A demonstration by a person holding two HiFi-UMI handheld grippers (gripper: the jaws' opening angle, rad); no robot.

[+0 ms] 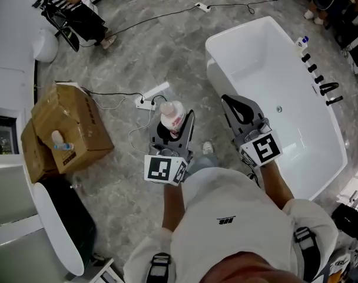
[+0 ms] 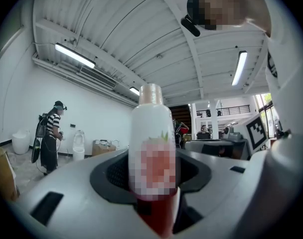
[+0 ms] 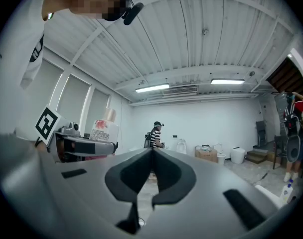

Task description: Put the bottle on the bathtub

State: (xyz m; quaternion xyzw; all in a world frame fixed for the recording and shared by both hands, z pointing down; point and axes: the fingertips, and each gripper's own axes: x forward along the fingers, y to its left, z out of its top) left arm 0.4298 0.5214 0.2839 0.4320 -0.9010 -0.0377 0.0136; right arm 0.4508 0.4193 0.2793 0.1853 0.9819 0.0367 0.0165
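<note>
Seen from your head camera, you stand on a grey marbled floor with a white bathtub just to your right.

Your left gripper points upward, its jaws pinching the bottle low on its body. The bottle is white, with a pale tan cap and a red-and-pink label, and it stands upright in the grip. In the left gripper view it fills the centre, rising from between the jaws toward the ceiling. It is held over the floor to the left of the bathtub, apart from the rim and not resting on it.

Your right gripper hovers beside the tub's near left rim. Its jaws are pressed together, their tips meeting, with nothing between them.

Black tap fittings line the tub's far rim. To your left a cardboard box sits on the floor with a small bottle lying on top. A white power strip lies between the box and your left gripper. A person in a striped top is well apart, at the upper left.
</note>
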